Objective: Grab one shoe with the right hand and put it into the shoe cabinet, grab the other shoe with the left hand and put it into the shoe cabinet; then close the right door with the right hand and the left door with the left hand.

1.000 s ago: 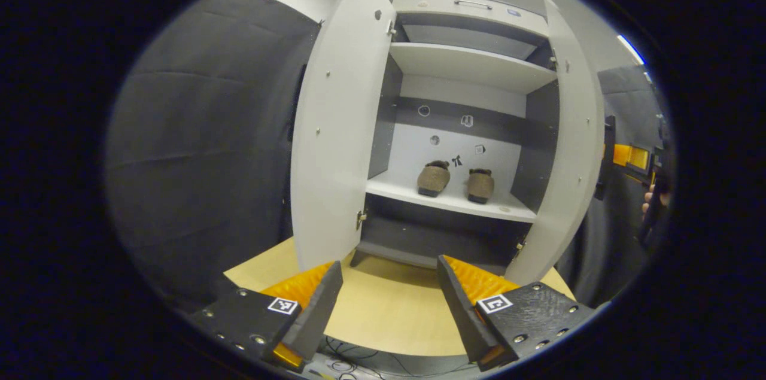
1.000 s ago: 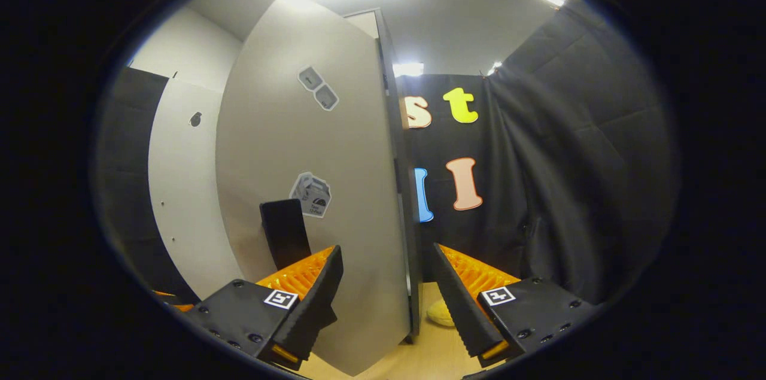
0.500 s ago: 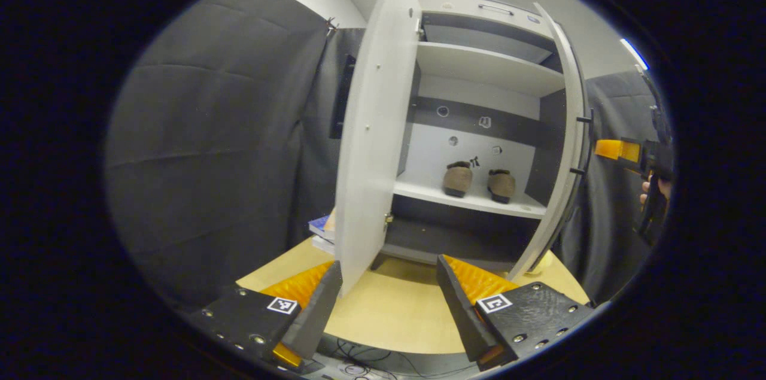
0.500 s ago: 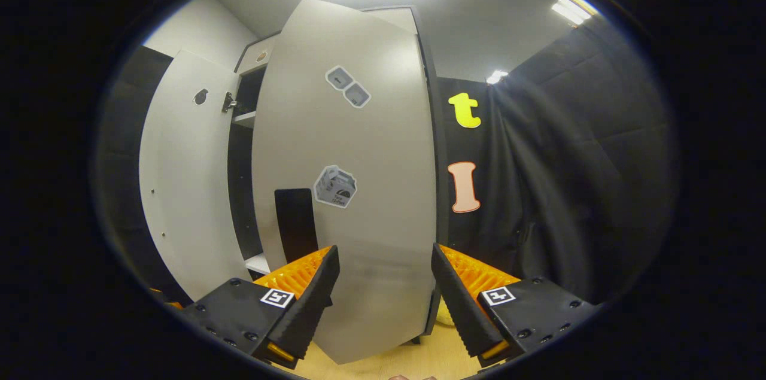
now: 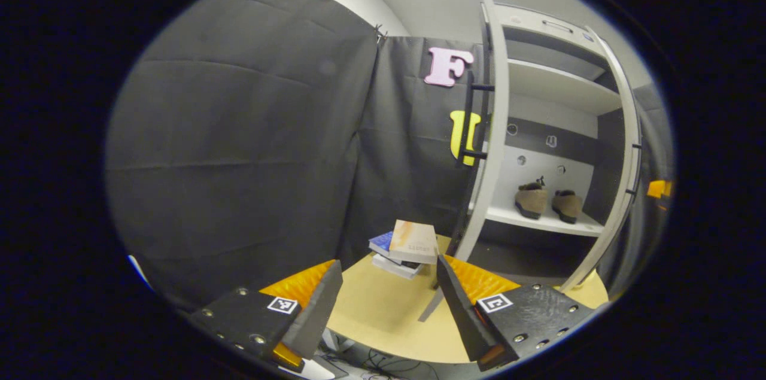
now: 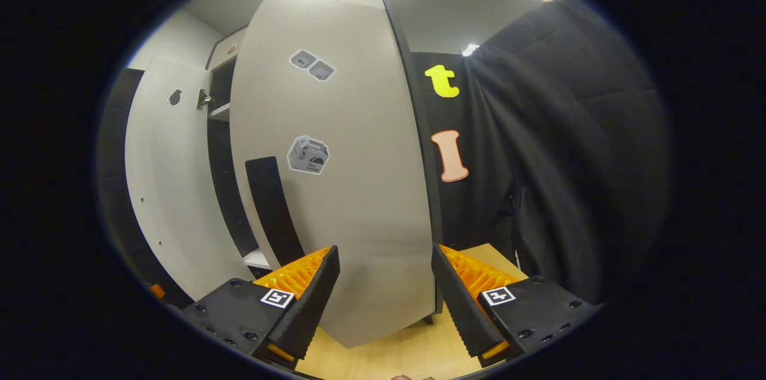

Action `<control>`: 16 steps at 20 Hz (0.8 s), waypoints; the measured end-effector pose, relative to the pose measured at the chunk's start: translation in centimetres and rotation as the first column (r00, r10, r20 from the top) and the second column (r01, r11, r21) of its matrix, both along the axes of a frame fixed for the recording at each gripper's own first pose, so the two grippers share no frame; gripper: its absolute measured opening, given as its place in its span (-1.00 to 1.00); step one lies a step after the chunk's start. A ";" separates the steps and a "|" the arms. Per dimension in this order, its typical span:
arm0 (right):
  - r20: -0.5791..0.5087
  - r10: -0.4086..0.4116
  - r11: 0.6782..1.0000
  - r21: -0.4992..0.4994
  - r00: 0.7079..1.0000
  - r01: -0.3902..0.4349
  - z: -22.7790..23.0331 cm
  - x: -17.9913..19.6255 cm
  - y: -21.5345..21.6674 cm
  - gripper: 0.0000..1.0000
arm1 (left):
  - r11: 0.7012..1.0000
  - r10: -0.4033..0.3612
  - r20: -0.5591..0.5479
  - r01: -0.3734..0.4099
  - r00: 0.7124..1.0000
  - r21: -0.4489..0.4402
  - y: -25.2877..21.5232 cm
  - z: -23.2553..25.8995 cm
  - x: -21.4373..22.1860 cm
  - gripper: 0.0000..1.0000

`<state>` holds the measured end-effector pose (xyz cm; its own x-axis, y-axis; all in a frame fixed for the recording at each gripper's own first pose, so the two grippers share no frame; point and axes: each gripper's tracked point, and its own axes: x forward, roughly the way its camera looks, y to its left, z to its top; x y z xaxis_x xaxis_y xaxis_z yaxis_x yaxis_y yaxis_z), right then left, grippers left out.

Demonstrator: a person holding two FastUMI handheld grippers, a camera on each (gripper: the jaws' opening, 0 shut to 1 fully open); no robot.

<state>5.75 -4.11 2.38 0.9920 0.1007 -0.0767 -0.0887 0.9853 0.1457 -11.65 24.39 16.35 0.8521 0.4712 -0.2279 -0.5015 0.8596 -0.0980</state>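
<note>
Shoe cabinet (image 5: 556,87) standing open on the table (image 5: 383,308), both shoes (image 5: 530,200) (image 5: 566,205) already side by side on its lower shelf, so only the doors left to deal with. Right door (image 6: 353,188) looming large and close ahead of the right gripper (image 6: 386,296), fingers spread wide and empty, outer face toward them; best pushed flat on the panel near its free edge, away from the hinge, with a slow even swing. Left door (image 5: 491,128) seen edge-on from the left gripper (image 5: 389,302), likewise spread and empty. Contact with the right door possibly not yet made; hard to judge. Stack of books (image 5: 402,248) beside the left door, worth avoiding.
</note>
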 end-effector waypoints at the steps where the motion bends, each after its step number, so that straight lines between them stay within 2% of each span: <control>1: -0.012 -0.007 1.000 0.009 1.000 0.007 -0.6 -0.2 -0.2 0.95 | 1.000 -0.005 0.016 0.004 1.000 0.001 0.8 0.7 0.6 0.84; 2: -0.024 -0.014 1.000 0.015 1.000 0.014 -1.2 -0.4 -0.4 0.95 | 1.000 -0.013 0.028 0.013 1.000 0.007 1.4 1.3 1.1 0.84; 3: -0.034 -0.021 1.000 0.019 0.999 0.021 -1.8 -0.6 -0.5 0.95 | 1.000 -0.020 0.041 0.019 0.999 0.020 2.0 2.0 1.8 0.97; 7: -0.089 -0.055 0.998 0.003 0.994 0.056 -4.5 -1.0 -0.7 0.95 | 0.994 -0.080 0.089 0.073 0.993 0.077 3.9 5.1 5.0 0.97; 14: -0.059 -0.093 0.996 0.000 0.994 0.093 -4.2 -2.6 -0.8 0.96 | 0.958 -0.276 0.183 0.254 0.943 0.134 4.4 9.9 11.7 0.97; 16: -0.057 -0.099 0.995 -0.017 0.993 0.098 -4.1 -2.7 -1.0 0.96 | 0.949 -0.298 0.205 0.266 0.932 0.168 5.5 11.4 13.2 0.96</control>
